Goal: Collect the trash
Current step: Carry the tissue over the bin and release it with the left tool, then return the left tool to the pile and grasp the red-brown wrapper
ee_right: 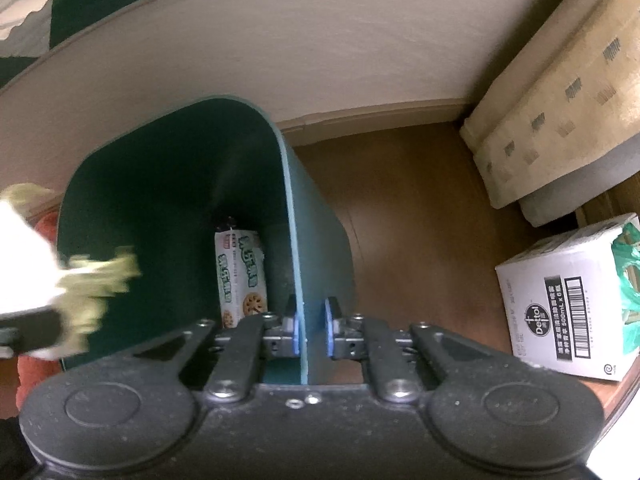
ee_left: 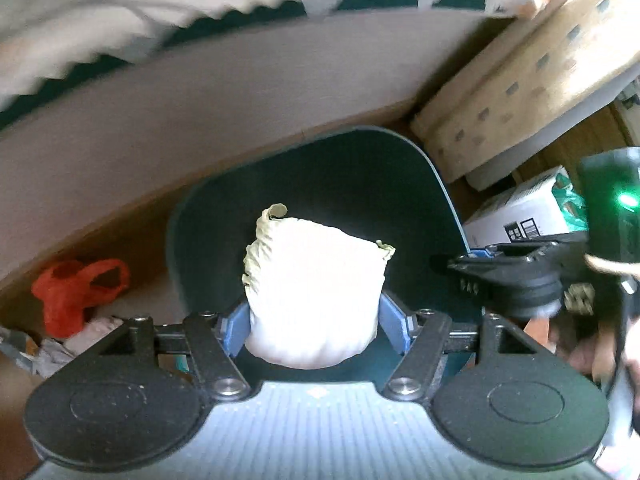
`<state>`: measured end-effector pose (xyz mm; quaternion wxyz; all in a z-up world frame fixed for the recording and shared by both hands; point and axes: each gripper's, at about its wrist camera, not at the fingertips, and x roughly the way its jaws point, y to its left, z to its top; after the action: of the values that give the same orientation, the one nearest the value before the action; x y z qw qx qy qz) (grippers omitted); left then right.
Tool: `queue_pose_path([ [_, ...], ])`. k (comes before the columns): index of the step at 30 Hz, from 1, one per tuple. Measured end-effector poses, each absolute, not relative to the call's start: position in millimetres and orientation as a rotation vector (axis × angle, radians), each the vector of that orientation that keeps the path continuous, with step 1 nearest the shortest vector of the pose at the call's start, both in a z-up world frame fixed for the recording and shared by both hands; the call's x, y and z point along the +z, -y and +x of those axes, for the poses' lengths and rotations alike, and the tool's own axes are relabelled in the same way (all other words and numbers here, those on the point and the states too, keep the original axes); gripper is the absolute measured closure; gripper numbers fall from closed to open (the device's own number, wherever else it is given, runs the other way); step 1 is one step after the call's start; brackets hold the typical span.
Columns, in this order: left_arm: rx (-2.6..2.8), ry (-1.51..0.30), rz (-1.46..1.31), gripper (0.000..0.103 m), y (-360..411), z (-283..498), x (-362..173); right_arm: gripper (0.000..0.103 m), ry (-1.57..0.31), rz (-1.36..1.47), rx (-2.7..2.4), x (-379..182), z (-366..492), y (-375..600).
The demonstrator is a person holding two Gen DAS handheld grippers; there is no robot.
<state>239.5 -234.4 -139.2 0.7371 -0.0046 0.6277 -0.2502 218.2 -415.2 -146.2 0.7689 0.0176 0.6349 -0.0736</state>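
Note:
My left gripper (ee_left: 314, 328) is shut on a bulging white bundle (ee_left: 316, 280) with a crinkled pale green edge, and holds it above the mouth of a dark green bin (ee_left: 200, 216). In the right wrist view the bundle (ee_right: 24, 264) shows blurred at the left edge. My right gripper (ee_right: 312, 328) straddles the bin's (ee_right: 320, 240) right wall at the rim. Its jaws are narrowly apart. The left pad lies against the wall and the right pad stands a little off it. A biscuit packet (ee_right: 242, 276) lies inside the bin.
A red plastic bag (ee_left: 76, 292) and crumpled paper (ee_left: 60, 344) lie on the wooden floor left of the bin. On the right stand a white Dettol carton (ee_right: 568, 312) and a long beige cardboard package (ee_right: 560, 120). Behind the bin runs a grey panel (ee_right: 320, 40).

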Motion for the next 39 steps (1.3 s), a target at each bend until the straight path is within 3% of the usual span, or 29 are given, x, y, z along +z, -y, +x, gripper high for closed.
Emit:
queue_pose_path([
  [18, -0.505, -1.487, 0.130, 0.034, 275, 248, -207, 0.092, -1.391, 0.045, -0.158, -156, 223, 423],
  [24, -0.525, -1.470, 0.093, 0.026, 269, 248, -203, 0.092, -1.393, 0.047, -0.160, -155, 221, 421],
  [39, -0.575, -1.318, 0.132, 0.025, 222, 220, -158, 0.092, -1.404, 0.084, -0.175, -160, 225, 433],
])
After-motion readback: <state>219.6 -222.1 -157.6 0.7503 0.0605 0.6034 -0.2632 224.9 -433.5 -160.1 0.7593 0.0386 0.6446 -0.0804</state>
